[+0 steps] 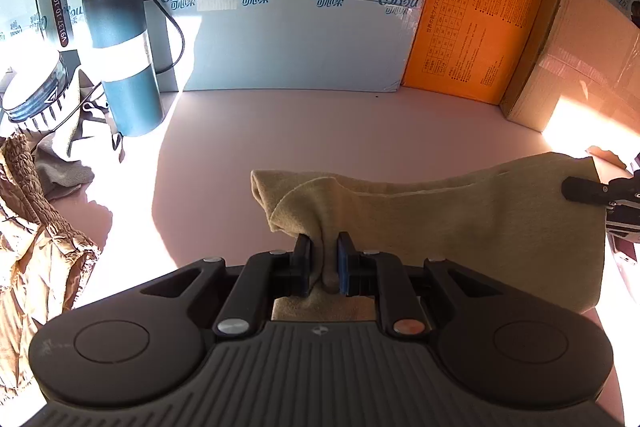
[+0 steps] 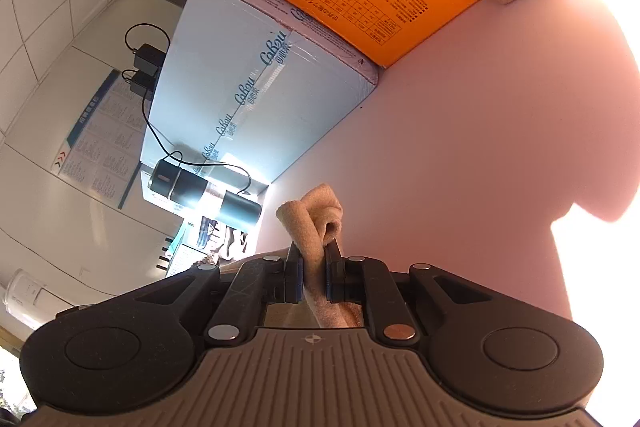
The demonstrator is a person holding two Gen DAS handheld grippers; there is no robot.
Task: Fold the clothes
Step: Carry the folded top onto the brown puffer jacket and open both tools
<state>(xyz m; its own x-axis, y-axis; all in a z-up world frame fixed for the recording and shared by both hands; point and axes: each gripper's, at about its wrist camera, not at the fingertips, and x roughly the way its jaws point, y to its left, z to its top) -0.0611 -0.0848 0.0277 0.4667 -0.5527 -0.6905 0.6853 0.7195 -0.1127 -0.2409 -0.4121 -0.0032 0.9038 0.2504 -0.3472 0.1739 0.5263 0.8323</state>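
Observation:
A beige cloth hangs stretched above the pink table. My left gripper is shut on its bunched left corner. My right gripper is shut on the other end of the cloth, where the fabric rolls up between the pads. The right gripper also shows at the right edge of the left wrist view, at the cloth's far corner. The right wrist view is tilted sideways.
A pale blue box, an orange box and a brown carton line the table's back. A blue flask with a black cable stands at the left. A brown padded garment lies at the left edge.

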